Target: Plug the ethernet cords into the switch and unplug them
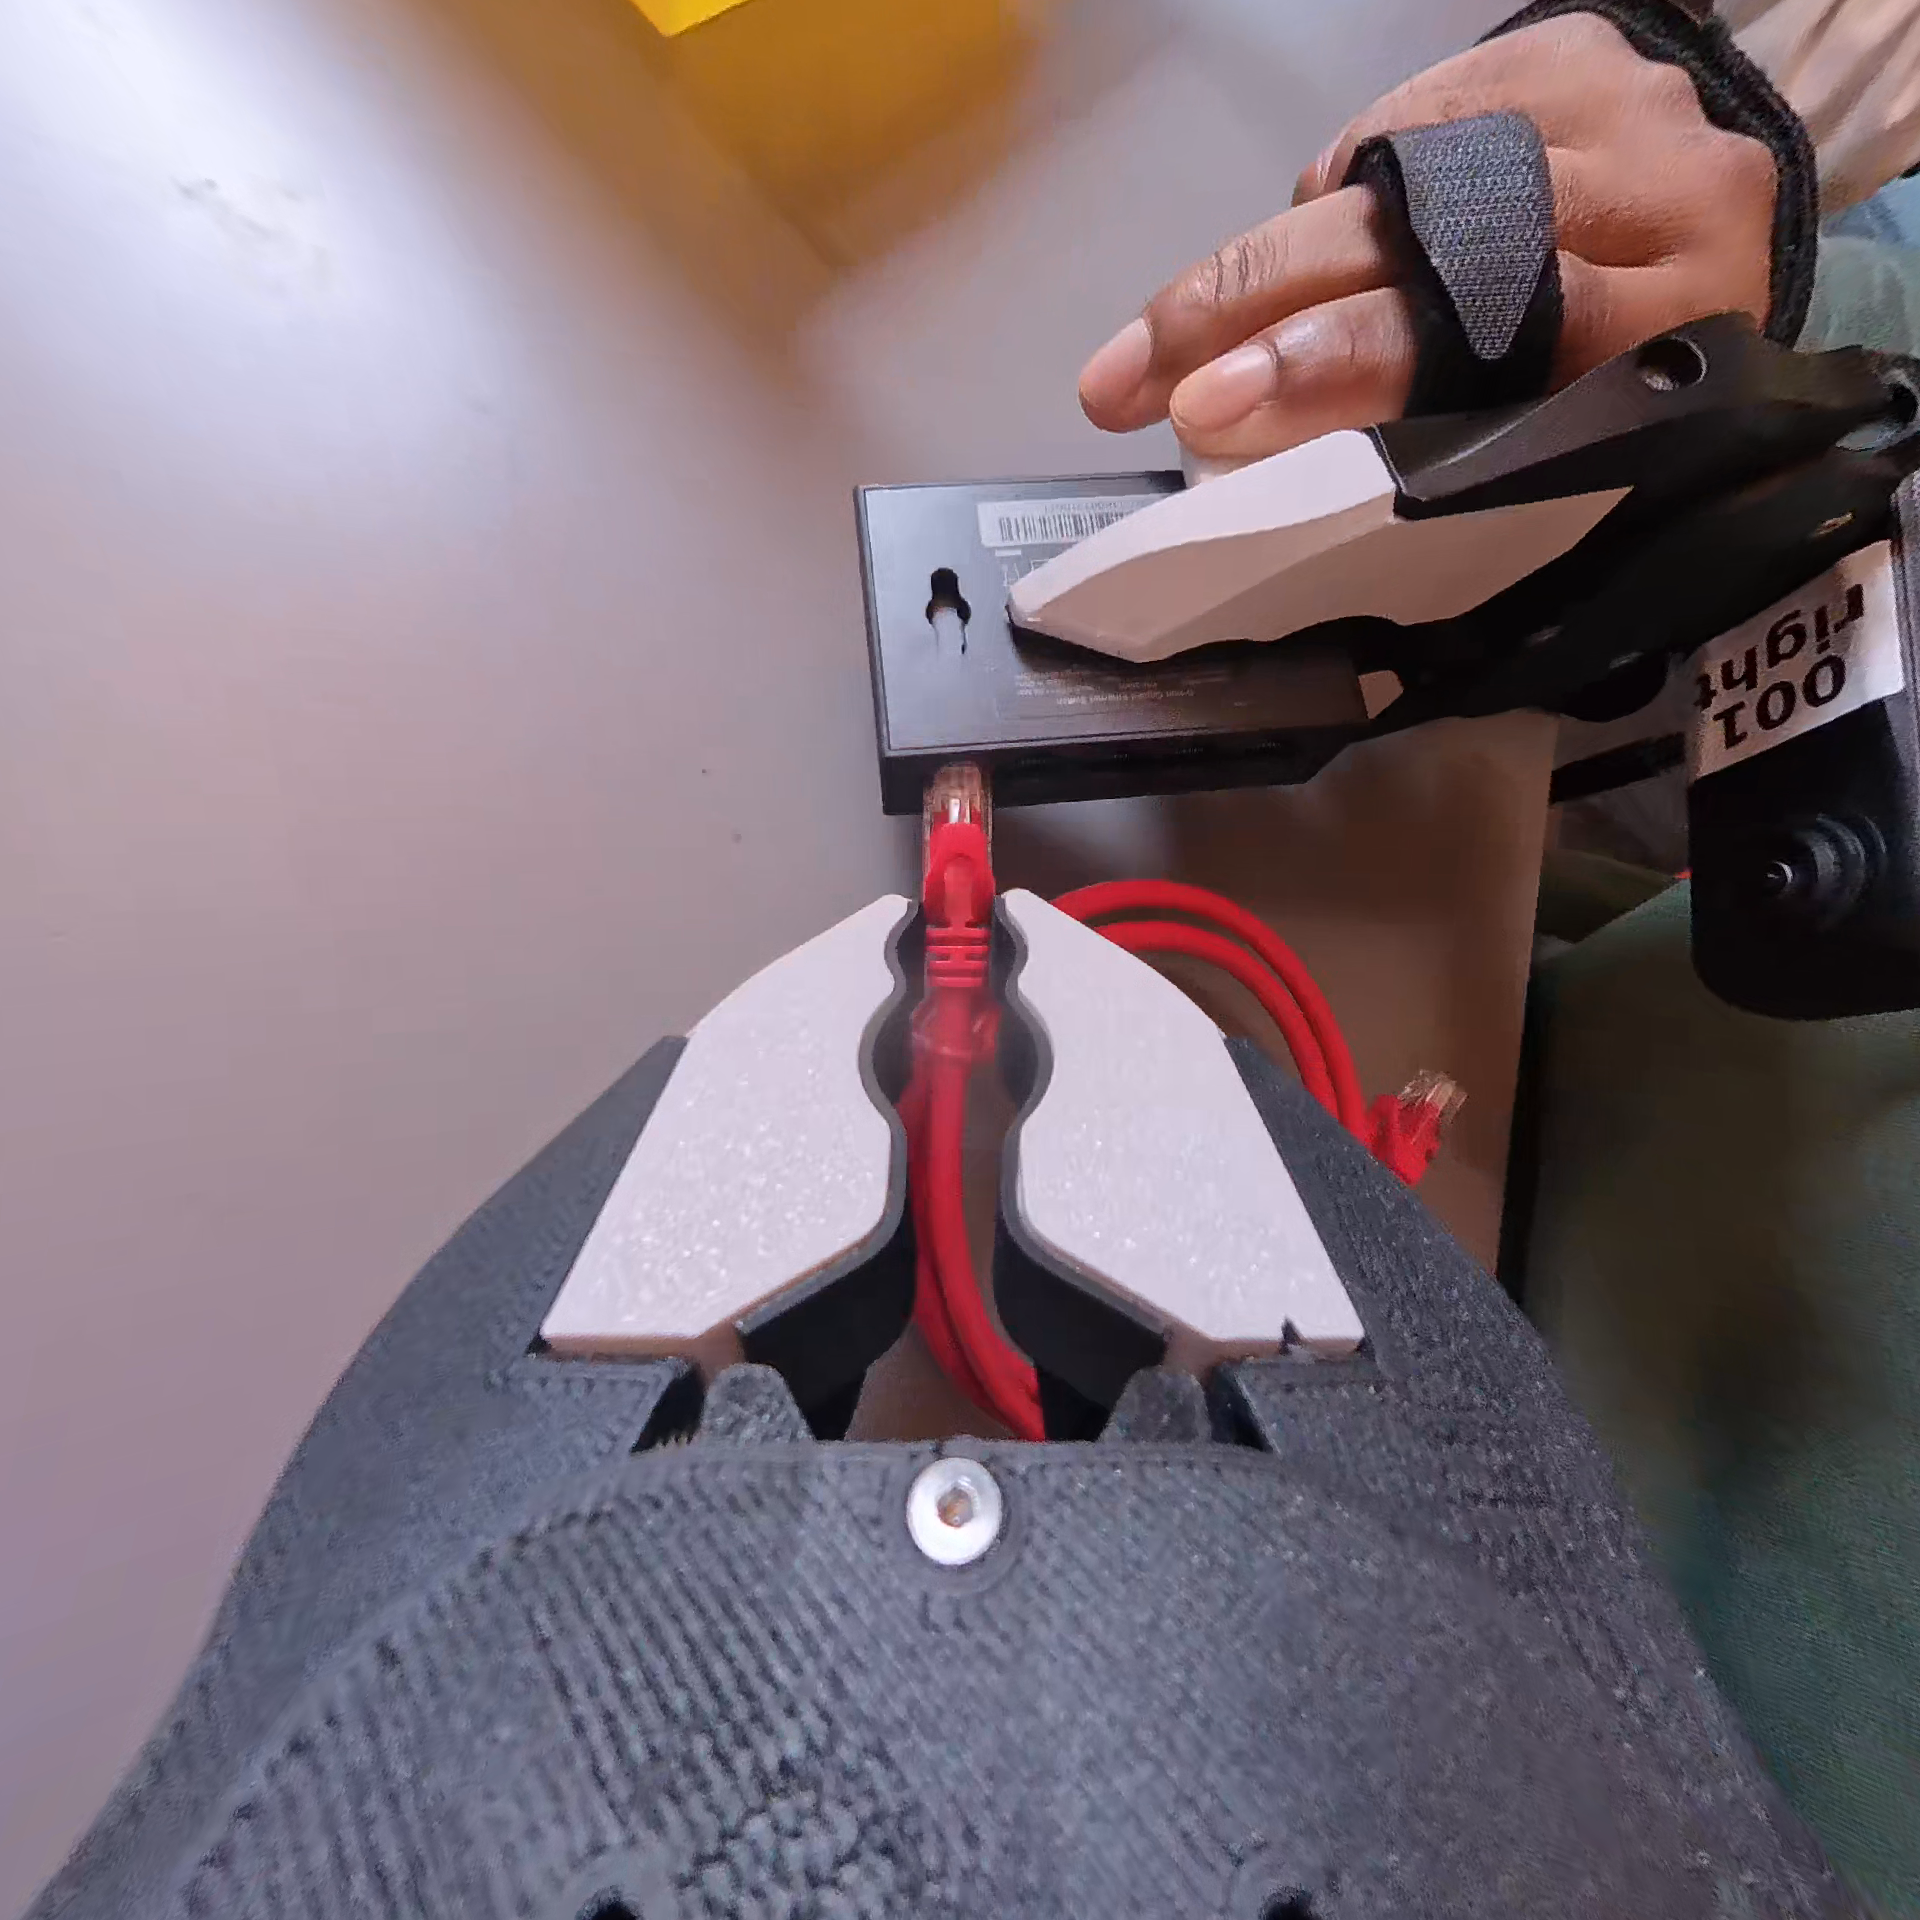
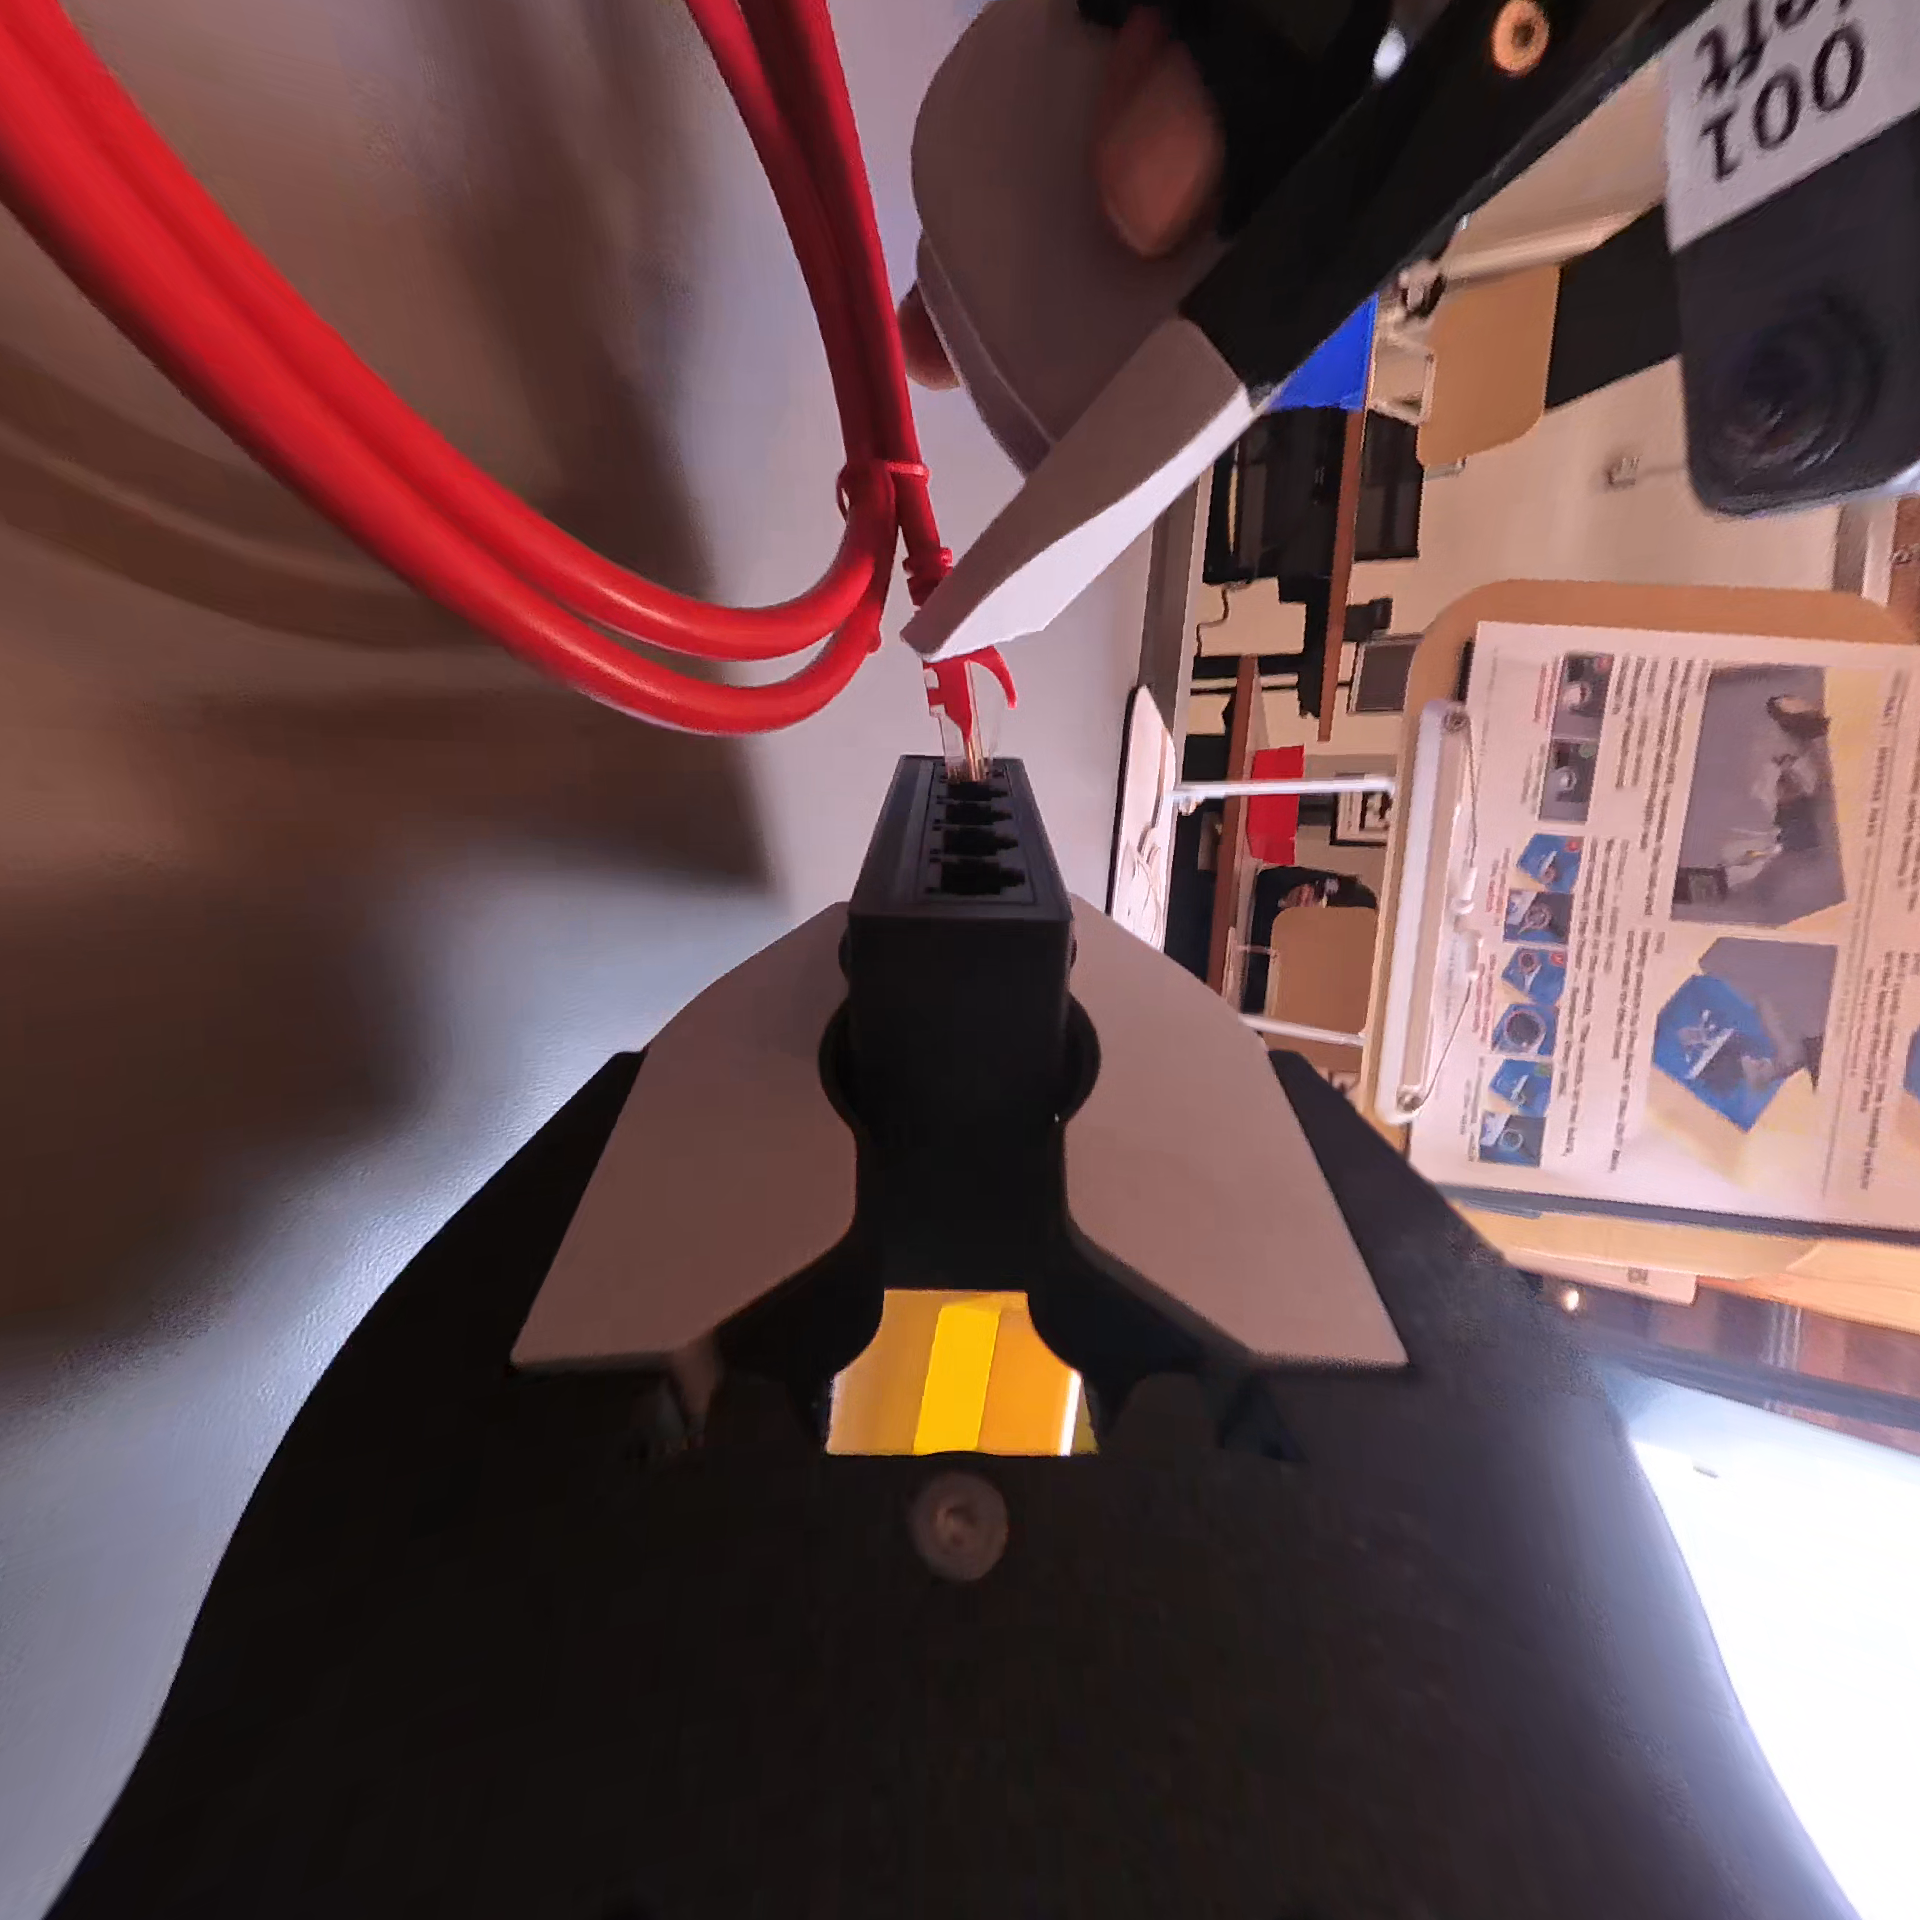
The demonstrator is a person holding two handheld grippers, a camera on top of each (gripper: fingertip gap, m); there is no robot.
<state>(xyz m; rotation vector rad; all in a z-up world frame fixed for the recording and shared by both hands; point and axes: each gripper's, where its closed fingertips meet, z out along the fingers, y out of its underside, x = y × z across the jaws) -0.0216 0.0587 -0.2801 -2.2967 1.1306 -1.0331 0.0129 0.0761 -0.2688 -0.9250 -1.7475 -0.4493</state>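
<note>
At the switch's (image 1: 1091,644) end port my left gripper (image 1: 956,935), clamped on the red ethernet cord's boot (image 1: 956,925), has the plug tip entering, not seated (second plug (image 1: 1429,1107) dangles free). Right gripper (image 2: 961,997) pinches the switch; unplugging remains.

From my left wrist view, my left gripper (image 1: 958,914) sits directly before the flat black plastic network switch (image 1: 1091,644), the red ethernet cord (image 1: 954,1195) running between its fingers, its plug (image 1: 958,800) at the switch's leftmost port. My right gripper (image 1: 1023,623) reaches in from the right across the switch. The cord's second clear-tipped plug (image 1: 1429,1101) lies to the right, below the switch.
</note>
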